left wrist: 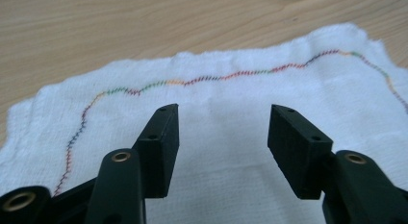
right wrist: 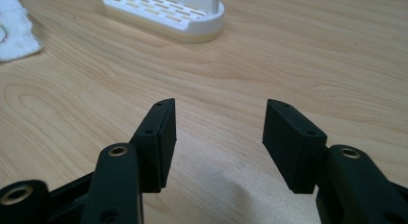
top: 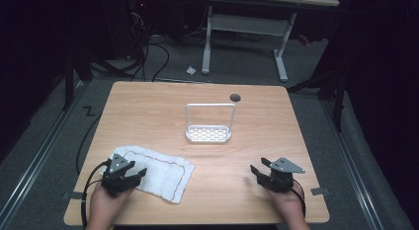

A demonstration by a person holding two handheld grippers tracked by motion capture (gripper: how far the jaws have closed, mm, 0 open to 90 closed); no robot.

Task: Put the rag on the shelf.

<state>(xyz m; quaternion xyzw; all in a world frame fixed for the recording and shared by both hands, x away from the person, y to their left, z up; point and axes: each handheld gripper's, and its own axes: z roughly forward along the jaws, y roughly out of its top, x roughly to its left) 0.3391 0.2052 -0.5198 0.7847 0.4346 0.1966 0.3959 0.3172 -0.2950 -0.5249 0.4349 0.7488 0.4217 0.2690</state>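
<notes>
Left tool (left wrist: 221, 152) agape over cloth (left wrist: 231, 94); rack (right wrist: 166, 15) beyond.

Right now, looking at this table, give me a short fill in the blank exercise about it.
1. The left gripper hovers over the white ____, jaws open.
2. The right gripper has bare ____ between its open jaws.
3. The white rack stands near the table's ____.

Missing words: cloth; table; middle

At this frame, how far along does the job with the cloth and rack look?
Nothing looks done: the white cloth lies flat on the table, apart from the white rack, which holds nothing. In hand: the left gripper hovers open over the cloth; the right gripper is open over bare wood. Everything remains.
</notes>
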